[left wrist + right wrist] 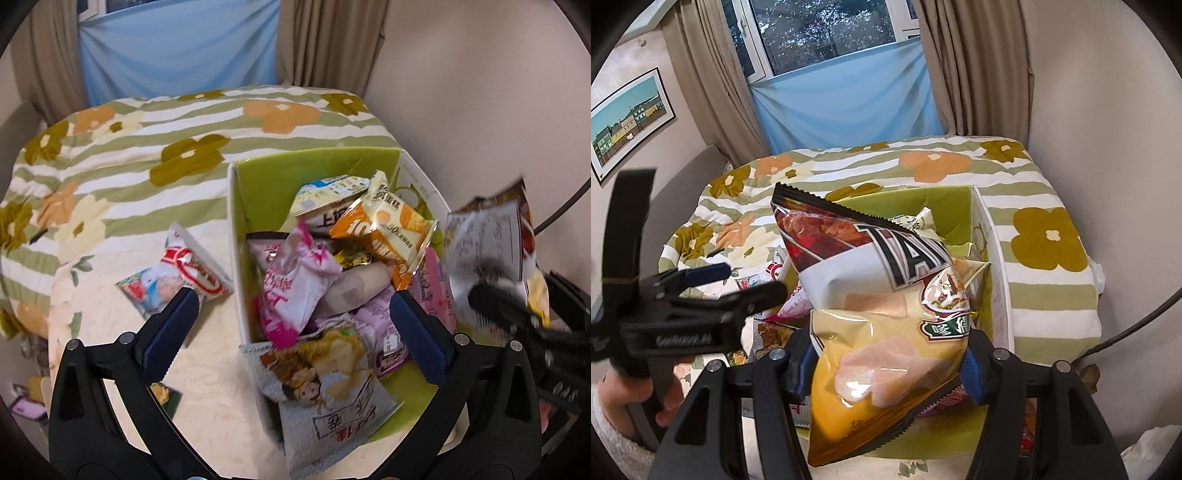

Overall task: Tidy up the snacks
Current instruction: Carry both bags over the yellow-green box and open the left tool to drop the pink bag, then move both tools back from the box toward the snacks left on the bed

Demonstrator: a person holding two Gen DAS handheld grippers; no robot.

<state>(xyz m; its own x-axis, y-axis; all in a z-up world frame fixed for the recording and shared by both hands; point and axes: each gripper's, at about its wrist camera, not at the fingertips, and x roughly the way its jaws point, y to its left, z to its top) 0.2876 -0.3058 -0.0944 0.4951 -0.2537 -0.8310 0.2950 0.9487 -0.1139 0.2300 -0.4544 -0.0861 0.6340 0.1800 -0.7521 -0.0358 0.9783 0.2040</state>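
Note:
A white box with a green inside [266, 177] stands on the bed, piled with several snack packets, among them an orange one [384, 229] and a pink one [295, 280]. A grey chip bag [325, 398] hangs over its near wall. My left gripper [291, 325] is open and empty above the box's near left corner. A red-and-white packet [184, 269] lies on the bed left of the box. My right gripper [886, 365] is shut on a large yellow chip bag [879, 295], held above the box [997, 258]; it shows blurred in the left wrist view [491, 243].
The bed carries a flowered, green-striped quilt [147, 147]. A wall [498, 92] runs close on the right. Curtains and a blue cloth [842, 99] hang behind the bed. Small items lie on the floor at lower left [26, 406]. The left gripper [738, 288] shows in the right wrist view.

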